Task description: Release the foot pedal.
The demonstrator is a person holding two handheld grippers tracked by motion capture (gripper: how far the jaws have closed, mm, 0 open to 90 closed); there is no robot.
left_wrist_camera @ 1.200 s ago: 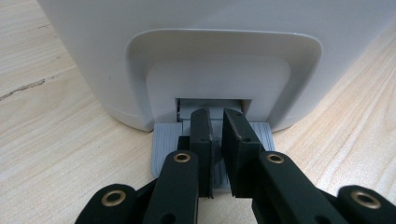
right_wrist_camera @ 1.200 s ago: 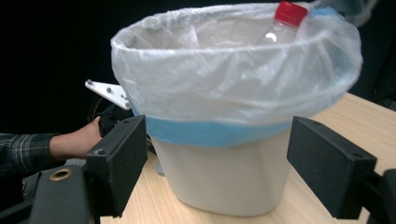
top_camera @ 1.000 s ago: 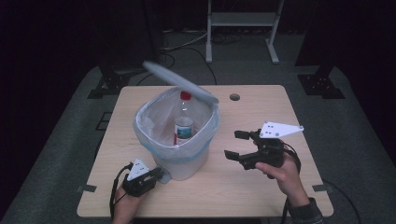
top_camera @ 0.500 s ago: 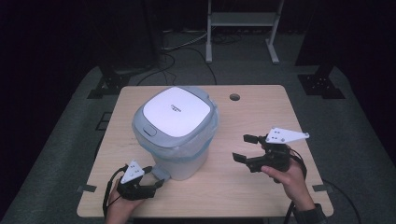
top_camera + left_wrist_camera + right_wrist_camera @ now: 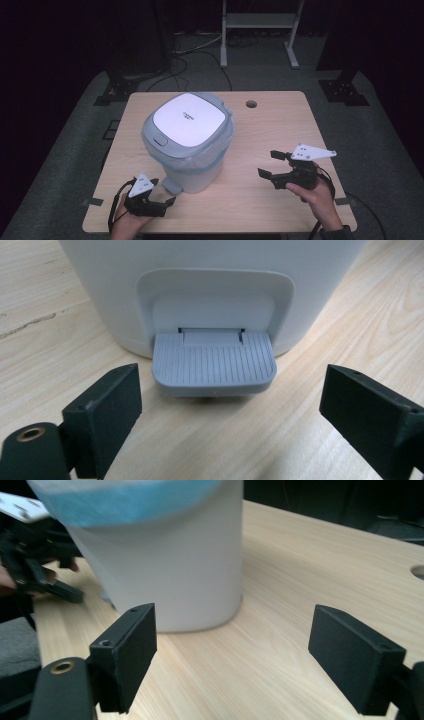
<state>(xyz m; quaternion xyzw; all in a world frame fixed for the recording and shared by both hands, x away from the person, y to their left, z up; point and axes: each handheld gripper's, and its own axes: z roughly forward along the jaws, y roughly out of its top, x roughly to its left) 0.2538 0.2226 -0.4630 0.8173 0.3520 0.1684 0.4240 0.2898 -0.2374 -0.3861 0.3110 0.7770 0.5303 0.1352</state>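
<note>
While the white plastic pedal bin point(image 5: 192, 145) stands on the light wooden table point(image 5: 280, 120), slightly left of the table's middle, its pale grey lid point(image 5: 189, 120) is seen lying shut and flat on top in the high view. A blue liner bag point(image 5: 225, 147) is folded over the bin's rim and shows as a pale blue band below the lid. At the foot of the bin, on the side facing the person, a ribbed grey foot pedal point(image 5: 214, 363) juts out from a recess in the wall and hangs just above the table.

The left gripper point(image 5: 227, 407) is held low at the near left of the table, pointed straight at the pedal. Its jaws have just been opening and are now spread wide, one on each side of the pedal's front edge; the pedal is not touched by either pad, and nothing is gripped. In the high view the same left gripper point(image 5: 167, 197) is seen just in front of the bin's base.

The right gripper point(image 5: 272, 164) is held at the near right of the table, well apart from the bin and aimed toward it. Its jaws are parted with bare table between them, and nothing is held. From the right gripper view, the bin's white wall is seen ahead, with the left gripper beyond it at the far left.
</note>
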